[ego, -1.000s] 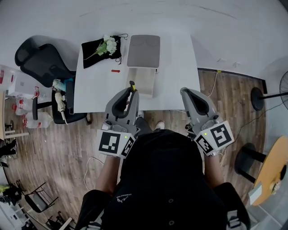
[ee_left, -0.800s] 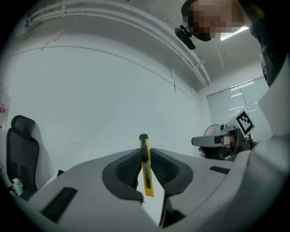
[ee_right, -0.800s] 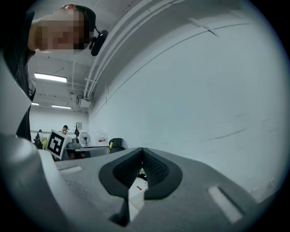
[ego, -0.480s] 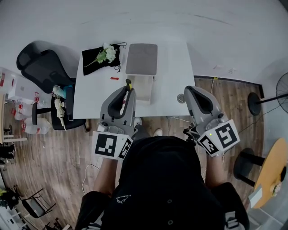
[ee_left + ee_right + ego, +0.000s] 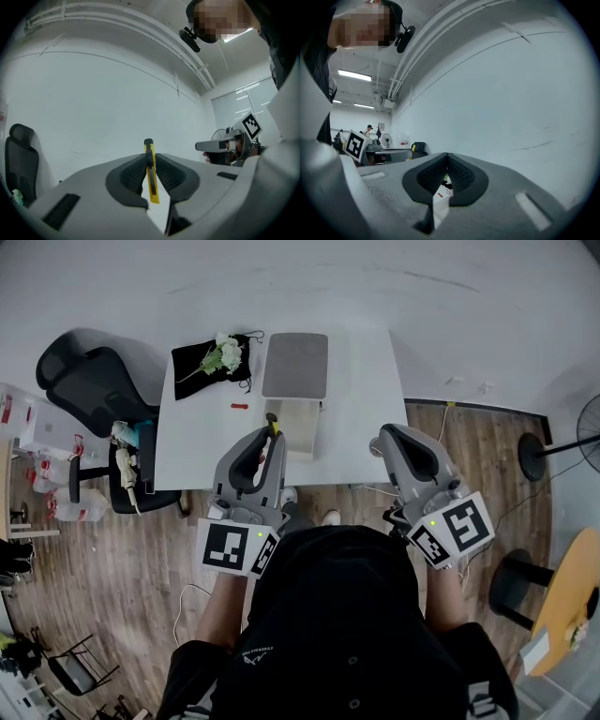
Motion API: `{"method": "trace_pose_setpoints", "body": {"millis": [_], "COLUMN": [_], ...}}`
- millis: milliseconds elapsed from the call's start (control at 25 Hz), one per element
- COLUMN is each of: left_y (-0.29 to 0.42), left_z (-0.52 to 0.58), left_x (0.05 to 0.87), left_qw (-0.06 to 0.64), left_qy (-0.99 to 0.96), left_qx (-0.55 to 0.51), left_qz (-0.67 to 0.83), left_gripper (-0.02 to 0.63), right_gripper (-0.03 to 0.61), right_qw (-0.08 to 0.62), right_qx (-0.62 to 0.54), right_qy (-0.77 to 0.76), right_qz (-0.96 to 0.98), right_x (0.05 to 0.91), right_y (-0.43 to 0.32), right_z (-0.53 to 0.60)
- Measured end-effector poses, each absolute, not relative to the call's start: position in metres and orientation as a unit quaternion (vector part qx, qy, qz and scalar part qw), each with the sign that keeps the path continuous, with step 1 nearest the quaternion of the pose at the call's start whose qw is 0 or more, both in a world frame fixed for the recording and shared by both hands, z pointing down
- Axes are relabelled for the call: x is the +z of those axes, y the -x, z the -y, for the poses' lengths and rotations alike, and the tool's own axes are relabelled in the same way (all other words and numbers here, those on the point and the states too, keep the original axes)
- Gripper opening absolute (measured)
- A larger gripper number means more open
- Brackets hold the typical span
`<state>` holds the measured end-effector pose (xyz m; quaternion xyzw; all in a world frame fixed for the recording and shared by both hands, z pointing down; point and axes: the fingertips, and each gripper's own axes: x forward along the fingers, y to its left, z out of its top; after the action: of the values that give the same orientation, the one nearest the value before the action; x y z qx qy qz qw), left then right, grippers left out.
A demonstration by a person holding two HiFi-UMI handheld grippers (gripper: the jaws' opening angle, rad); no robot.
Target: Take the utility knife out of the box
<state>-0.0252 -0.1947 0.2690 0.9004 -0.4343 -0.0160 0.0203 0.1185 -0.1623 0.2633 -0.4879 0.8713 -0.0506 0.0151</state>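
Both grippers have risen a little since the earlier frame, and the left gripper (image 5: pixel 149 157) pinches the yellow utility knife (image 5: pixel 151 183) edge-on between its pads, clear above the open white box (image 5: pixel 314 439) on the table (image 5: pixel 370 381). The right gripper (image 5: pixel 447 160) hangs alongside, jaws together on nothing. The knife looks already out, so I judge the next move is setting it down on bare tabletop beside the box.

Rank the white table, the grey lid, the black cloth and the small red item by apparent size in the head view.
1. white table, clearly the largest.
2. grey lid and black cloth: they look about alike, so they are not ranked against each other.
3. small red item, the smallest.
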Motion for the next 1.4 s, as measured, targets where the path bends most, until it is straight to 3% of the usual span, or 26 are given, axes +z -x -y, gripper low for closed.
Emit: {"method": "trace_pose_setpoints", "body": {"millis": [1400], "left_y": [0.009], "left_z": [0.209], "left_x": [0.279], "left_qw": [0.030], "left_qy": [-0.905], "left_qx": [-0.009], "left_qz": [0.424], "left_gripper": [0.058], "right_gripper": [0.005], "right_qw": [0.010], "right_qx": [-0.058], "right_qy": [0.486], "right_qz": [-0.872], "right_x": [0.271], "right_y": [-0.126], "right_z": [0.177]}}
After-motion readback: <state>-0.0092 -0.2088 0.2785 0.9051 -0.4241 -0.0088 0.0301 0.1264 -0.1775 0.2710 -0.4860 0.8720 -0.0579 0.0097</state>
